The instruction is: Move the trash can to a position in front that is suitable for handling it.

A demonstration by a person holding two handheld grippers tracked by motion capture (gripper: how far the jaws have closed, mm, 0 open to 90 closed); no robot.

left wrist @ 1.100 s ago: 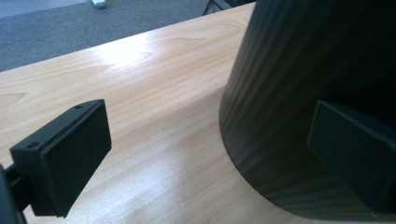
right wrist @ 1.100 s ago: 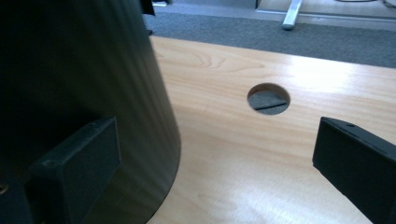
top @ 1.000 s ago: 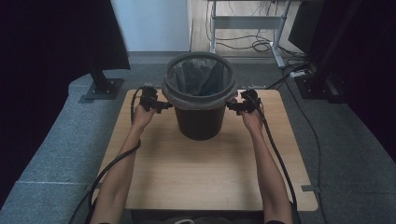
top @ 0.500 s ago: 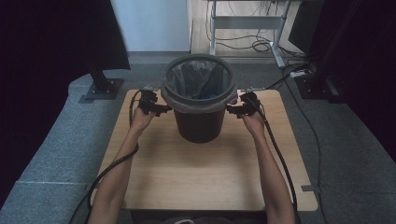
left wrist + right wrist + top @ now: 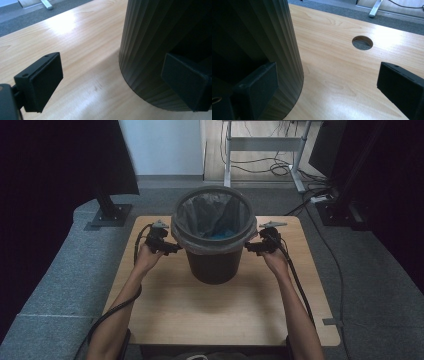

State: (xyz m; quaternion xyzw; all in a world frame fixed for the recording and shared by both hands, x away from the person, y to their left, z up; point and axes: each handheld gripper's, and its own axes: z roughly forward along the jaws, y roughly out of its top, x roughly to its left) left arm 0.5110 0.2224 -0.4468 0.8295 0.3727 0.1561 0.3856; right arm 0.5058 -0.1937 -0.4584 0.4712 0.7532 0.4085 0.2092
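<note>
Both tongs, left [image 5: 172, 249] and right [image 5: 248, 248], gape beside the bin [image 5: 214, 240] mid-bench [image 5: 165, 315]; gripping its rim remains undone.

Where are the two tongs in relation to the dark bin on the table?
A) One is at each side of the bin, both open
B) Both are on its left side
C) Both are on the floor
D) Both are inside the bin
A: the left tongs and right tongs flank the bin, jaws apart.
</note>
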